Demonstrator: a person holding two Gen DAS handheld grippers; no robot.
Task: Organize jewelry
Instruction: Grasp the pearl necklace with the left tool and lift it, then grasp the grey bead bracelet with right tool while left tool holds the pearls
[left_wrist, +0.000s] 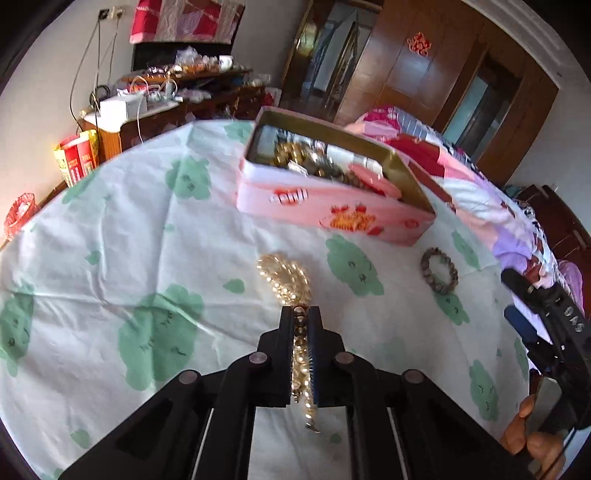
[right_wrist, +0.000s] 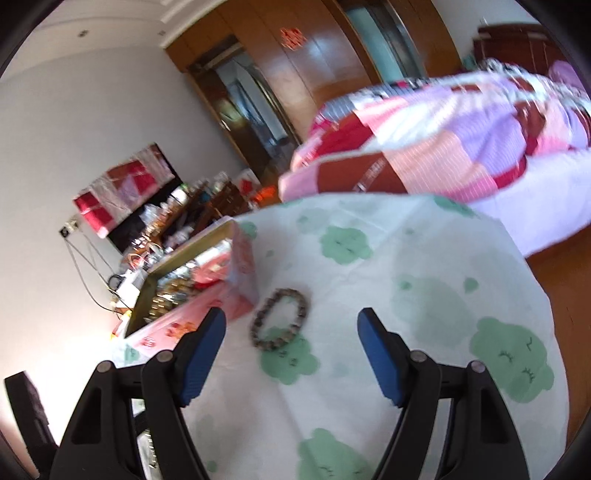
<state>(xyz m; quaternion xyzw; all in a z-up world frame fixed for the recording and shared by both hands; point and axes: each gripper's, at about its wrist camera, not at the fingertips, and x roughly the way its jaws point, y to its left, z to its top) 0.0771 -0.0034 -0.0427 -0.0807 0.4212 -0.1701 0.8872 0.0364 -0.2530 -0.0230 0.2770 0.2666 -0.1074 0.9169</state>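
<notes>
While our left tool (left_wrist: 301, 314) was clamped on the pearl necklace (left_wrist: 286, 278), most of the strand lay heaped on the desk (left_wrist: 147, 229), just on our side of the pink tin (left_wrist: 332, 210). Our right tool (right_wrist: 291, 325) hung with its blue pads (right_wrist: 201, 354) wide apart and gripping nothing, just short of the brown bead bracelet (right_wrist: 279, 317), which lay flat near the tin's end wall. The tin stood open, crowded with jewelry. A bed with a patchwork quilt (right_wrist: 461, 140) lay beyond the tin.
</notes>
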